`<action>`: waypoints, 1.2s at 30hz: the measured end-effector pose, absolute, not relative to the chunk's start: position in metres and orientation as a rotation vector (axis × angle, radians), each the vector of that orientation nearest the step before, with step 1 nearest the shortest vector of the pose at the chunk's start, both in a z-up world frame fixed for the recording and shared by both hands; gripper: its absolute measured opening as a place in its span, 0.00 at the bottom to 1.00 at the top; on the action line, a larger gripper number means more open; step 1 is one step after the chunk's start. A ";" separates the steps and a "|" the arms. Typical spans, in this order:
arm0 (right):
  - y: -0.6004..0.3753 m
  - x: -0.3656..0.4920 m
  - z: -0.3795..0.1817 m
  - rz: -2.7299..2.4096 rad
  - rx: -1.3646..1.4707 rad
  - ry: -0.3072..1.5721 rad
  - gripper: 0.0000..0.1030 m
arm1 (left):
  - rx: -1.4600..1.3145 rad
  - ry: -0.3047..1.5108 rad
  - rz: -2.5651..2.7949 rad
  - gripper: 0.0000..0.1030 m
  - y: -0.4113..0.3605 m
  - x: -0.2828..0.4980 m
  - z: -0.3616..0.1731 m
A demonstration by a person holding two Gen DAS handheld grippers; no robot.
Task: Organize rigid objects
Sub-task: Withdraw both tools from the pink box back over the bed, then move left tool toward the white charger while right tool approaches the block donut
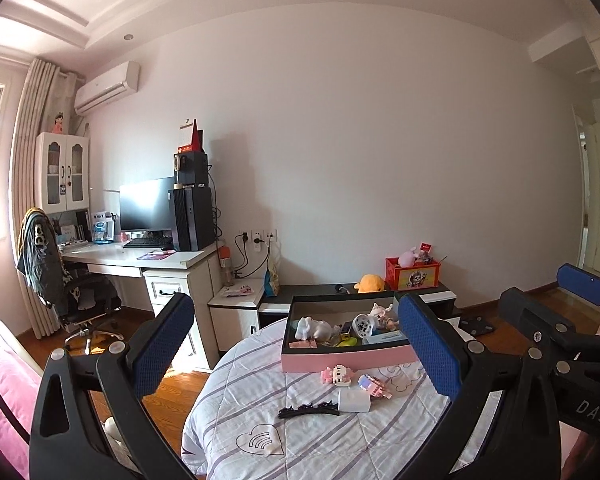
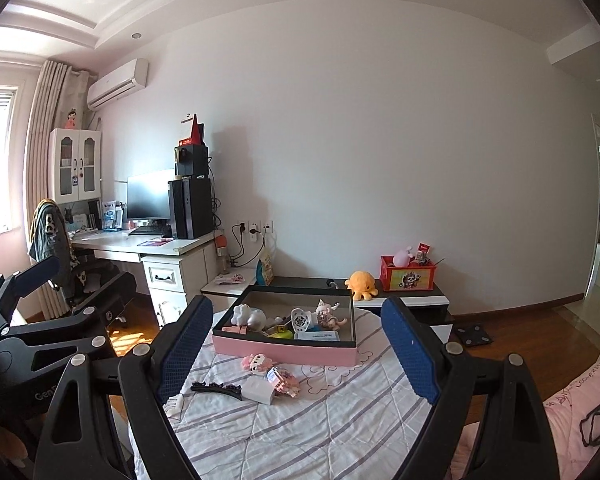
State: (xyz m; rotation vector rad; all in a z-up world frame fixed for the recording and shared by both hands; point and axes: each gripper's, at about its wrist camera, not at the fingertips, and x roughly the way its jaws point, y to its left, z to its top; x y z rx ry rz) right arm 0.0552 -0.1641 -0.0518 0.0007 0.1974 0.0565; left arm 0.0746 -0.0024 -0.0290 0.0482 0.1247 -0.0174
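Observation:
A pink-sided box (image 1: 348, 360) (image 2: 284, 350) sits on the striped quilt (image 1: 300, 440) (image 2: 300, 432), holding several small toys and figures. In front of it lie two pink block figures (image 1: 338, 374) (image 2: 256, 362), a white cube (image 1: 354, 400) (image 2: 260, 391) and a black hair clip (image 1: 308, 411) (image 2: 216, 389). My left gripper (image 1: 296, 344) is open and empty, held above and short of these items. My right gripper (image 2: 300, 344) is open and empty, likewise held back. Each gripper shows at the edge of the other's view.
A low black-and-white cabinet (image 1: 420, 294) (image 2: 412, 300) behind the bed carries an orange plush (image 2: 362, 284) and a red crate (image 2: 408, 274). A desk (image 1: 140, 260) with monitor, PC tower and chair stands at left. Wooden floor lies around the bed.

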 end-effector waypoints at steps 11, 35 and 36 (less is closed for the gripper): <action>-0.163 0.053 -0.052 0.054 -0.004 0.194 0.85 | 0.049 0.117 -0.014 1.00 -0.002 0.071 -0.026; -0.163 0.138 -0.136 0.065 -0.011 0.461 0.85 | 0.067 0.415 -0.053 1.00 0.008 0.153 -0.113; -0.163 0.145 -0.144 0.065 -0.011 0.484 0.85 | 0.070 0.442 -0.055 1.00 0.008 0.159 -0.121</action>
